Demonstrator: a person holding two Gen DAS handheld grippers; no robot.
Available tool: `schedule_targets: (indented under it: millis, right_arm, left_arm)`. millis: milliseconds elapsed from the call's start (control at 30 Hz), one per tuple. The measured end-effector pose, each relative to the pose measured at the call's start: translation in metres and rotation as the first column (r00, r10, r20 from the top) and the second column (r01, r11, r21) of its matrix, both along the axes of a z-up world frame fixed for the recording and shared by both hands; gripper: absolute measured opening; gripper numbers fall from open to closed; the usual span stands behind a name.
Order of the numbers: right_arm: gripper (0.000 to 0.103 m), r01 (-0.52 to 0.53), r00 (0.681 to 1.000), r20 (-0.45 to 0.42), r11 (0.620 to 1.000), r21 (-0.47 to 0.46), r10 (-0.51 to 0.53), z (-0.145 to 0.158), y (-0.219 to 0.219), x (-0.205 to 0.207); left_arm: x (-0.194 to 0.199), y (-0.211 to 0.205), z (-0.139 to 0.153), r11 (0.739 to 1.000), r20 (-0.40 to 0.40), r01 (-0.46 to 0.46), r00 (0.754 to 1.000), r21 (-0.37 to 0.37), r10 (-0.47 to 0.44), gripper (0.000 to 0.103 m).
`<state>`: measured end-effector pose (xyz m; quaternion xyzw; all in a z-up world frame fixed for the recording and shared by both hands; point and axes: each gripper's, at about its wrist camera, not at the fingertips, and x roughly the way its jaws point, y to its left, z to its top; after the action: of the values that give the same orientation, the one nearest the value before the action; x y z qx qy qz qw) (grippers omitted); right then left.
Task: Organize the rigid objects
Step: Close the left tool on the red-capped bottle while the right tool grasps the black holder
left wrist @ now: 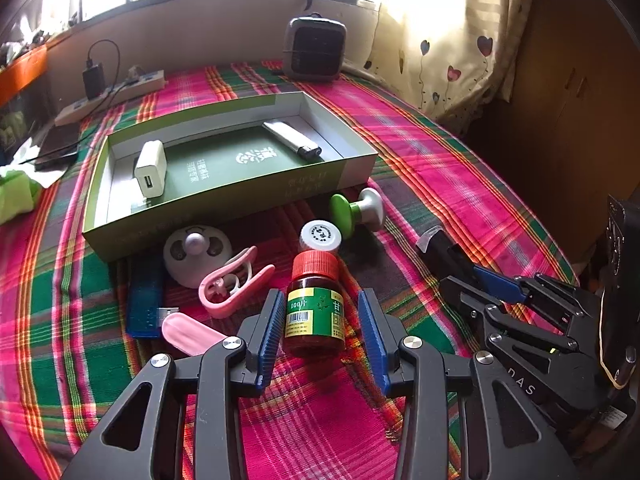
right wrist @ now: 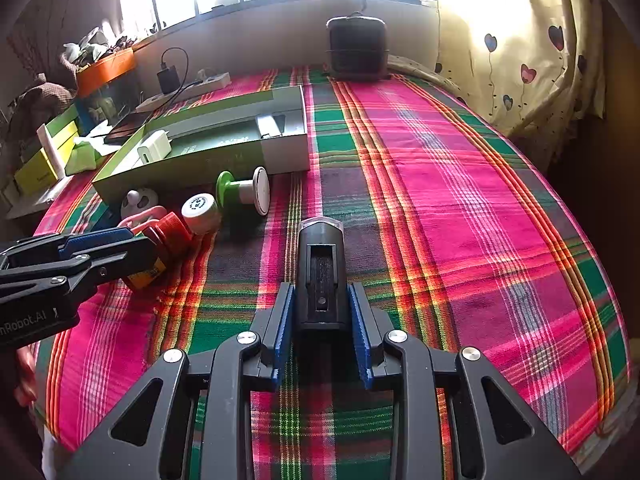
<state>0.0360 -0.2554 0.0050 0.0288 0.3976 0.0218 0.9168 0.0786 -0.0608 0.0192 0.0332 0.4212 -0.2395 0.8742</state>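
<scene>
Plaid cloth in pink and green covers the desk (left wrist: 440, 152), where an open green box (left wrist: 224, 216) at upper left of the left wrist view holds a white charger (left wrist: 151, 168) and a silver lighter (left wrist: 292, 140), with a blue USB stick (left wrist: 144, 300) and a pink clip (left wrist: 232, 284) lying below it. At lower centre the left tool (left wrist: 320, 332) stands released, its blue pads apart from the red-capped pill bottle (left wrist: 314, 308) between them. In the right wrist view the right tool (right wrist: 322, 328) at lower centre is clenched on a black cylindrical device (right wrist: 322, 272).
</scene>
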Motion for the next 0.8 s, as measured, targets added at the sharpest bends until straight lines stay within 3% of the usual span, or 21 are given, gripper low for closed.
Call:
schedule_targets:
  millis: [367, 800]
  right_arm:
    - [0.029, -0.004, 1.000, 0.008, 1.000, 0.001, 0.004, 0.000, -0.005, -0.001]
    - [0.029, -0.023, 0.999, 0.024, 1.000, -0.019, 0.023, -0.002, -0.006, 0.000]
  left_arm:
    - [0.006, -0.005, -0.014, 0.998, -0.021, -0.046, 0.999, 0.037, 0.047, 0.038]
    - [0.004, -0.005, -0.017, 0.995, 0.012, -0.093, 0.996, 0.027, 0.093, 0.036]
